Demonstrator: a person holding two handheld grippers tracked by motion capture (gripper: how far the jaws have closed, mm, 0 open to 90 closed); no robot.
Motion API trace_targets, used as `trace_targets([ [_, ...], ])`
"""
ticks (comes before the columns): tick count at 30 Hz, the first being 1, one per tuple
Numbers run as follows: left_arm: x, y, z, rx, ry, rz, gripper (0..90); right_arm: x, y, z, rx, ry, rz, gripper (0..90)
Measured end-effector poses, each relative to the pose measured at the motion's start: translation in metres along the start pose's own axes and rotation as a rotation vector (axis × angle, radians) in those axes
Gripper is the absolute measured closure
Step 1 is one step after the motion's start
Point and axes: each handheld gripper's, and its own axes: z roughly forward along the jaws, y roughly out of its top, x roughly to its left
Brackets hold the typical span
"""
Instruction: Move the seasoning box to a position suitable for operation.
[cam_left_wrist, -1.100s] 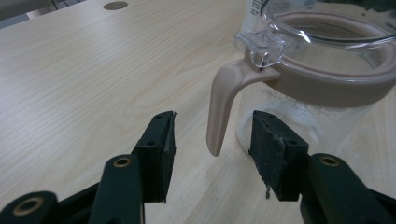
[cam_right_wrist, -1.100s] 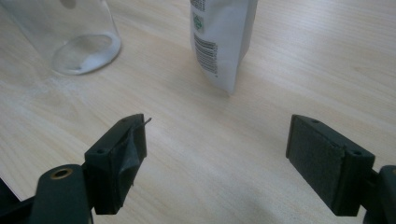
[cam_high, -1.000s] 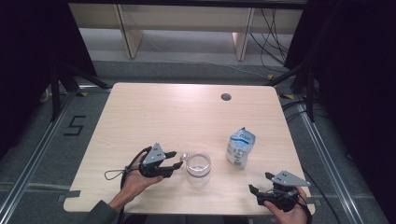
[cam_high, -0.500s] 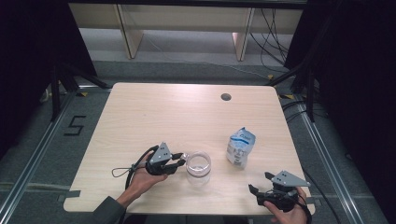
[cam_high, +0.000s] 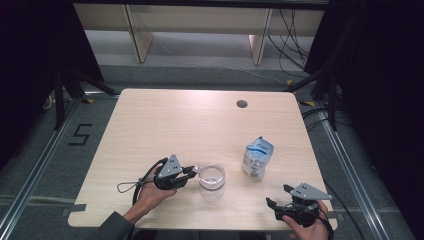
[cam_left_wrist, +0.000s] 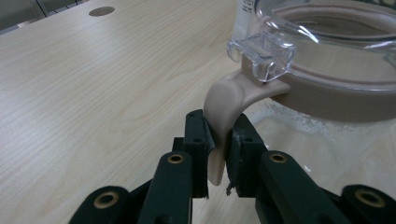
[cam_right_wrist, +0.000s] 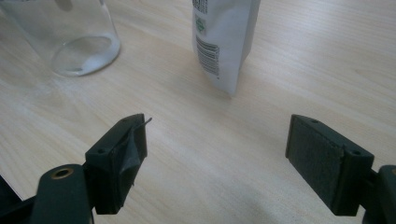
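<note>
Gripping the jar's beige tab (cam_left_wrist: 224, 112) now, just-closed left gripper (cam_left_wrist: 218, 140) fingers; right gripper (cam_right_wrist: 217, 154) agape.

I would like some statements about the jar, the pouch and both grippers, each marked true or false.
1. The left gripper is shut on the beige tab of the clear jar. True.
2. The right gripper holds the white pouch. False: its jaws stand open, apart from the pouch.
3. The pouch stands upright on the table. True.
4. The jar lies on its side. False: it stands upright.
</note>
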Motion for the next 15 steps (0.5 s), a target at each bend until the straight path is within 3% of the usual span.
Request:
trace_targets([
  [4, -0.003, -0.002, -0.007, 0.008, -0.001, -0.002, 78.1, 0.004, 0.000, -0.001, 0.019, 0.000, 0.046, 21.7],
  [6, -0.006, -0.004, -0.011, 0.018, 0.006, -0.009, 77.5, 0.001, 0.000, 0.000, 0.009, 0.004, 0.010, 21.7],
  [8, -0.008, -0.006, -0.014, 0.011, -0.004, -0.032, 76.6, 0.001, 0.000, 0.001, 0.012, 0.004, 0.014, 21.7],
  [11, -0.012, -0.008, -0.020, 0.020, -0.007, -0.012, 75.8, 0.002, 0.000, 0.001, 0.012, 0.004, 0.016, 21.7],
  [12, -0.013, -0.009, -0.021, 0.011, -0.015, -0.018, 75.6, 0.001, 0.000, 0.001, 0.012, 0.000, -0.001, 21.7],
  [15, -0.018, -0.011, -0.025, 0.013, -0.019, -0.026, 74.9, 0.003, 0.000, 0.001, 0.013, -0.006, 0.012, 21.7],
])
